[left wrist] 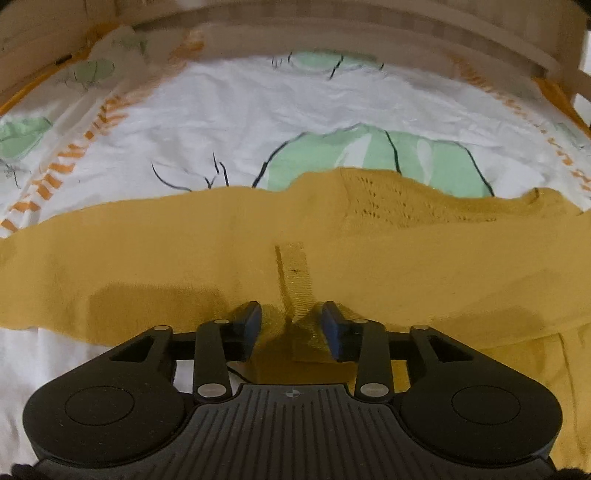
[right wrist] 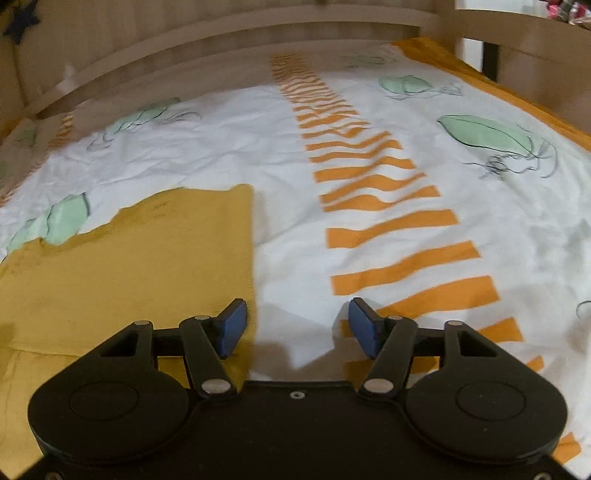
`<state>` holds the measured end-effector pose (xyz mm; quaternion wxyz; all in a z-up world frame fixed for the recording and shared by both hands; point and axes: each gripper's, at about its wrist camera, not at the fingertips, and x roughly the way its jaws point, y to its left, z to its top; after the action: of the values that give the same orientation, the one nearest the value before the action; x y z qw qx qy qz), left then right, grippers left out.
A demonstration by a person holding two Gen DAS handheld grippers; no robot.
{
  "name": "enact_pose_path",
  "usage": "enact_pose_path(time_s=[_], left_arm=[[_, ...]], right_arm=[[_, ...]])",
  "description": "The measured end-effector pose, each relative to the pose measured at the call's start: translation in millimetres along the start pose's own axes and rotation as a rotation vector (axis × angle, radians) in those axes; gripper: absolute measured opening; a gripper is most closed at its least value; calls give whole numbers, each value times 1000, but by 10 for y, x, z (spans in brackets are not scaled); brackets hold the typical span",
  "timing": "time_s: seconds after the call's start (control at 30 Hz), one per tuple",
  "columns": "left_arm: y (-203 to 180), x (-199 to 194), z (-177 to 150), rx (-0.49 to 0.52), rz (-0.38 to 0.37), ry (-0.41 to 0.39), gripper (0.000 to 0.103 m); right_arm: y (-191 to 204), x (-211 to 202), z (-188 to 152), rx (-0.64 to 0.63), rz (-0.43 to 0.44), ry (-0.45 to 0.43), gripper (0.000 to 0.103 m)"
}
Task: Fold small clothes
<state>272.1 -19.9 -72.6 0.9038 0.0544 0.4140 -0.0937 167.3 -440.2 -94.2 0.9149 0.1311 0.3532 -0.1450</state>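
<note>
Left gripper [left wrist: 291, 326]: jaws part-spread astride a raised ridge of the mustard knit garment [left wrist: 184, 258], pads clear of it. Right gripper [right wrist: 295, 328]: jaws spread over the garment's right edge, holding nothing. Garment lies flat on printed bedsheet [right wrist: 369, 110]; wooden bed rail [right wrist: 221, 33] beyond.

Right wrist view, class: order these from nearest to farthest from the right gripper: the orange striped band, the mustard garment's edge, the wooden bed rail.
From the right gripper:
1. Mustard garment, its edge beside the left finger.
2. Orange striped band, ahead to the right.
3. Wooden bed rail, far across the sheet.
</note>
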Motion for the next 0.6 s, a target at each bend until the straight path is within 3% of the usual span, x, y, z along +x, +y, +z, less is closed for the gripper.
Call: enact_pose_path(time_s=[0.23, 0.43, 0.6], left_arm=[[-31, -5, -181, -23, 21, -107, 45], [-99, 3, -232, -3, 65, -162, 50], [-15, -1, -231, -43, 23, -162, 54]], right_arm=[[99, -102, 200, 2, 30, -80, 67], [243, 274, 398, -23, 4, -22, 67], [163, 429, 371, -4, -81, -6, 76]])
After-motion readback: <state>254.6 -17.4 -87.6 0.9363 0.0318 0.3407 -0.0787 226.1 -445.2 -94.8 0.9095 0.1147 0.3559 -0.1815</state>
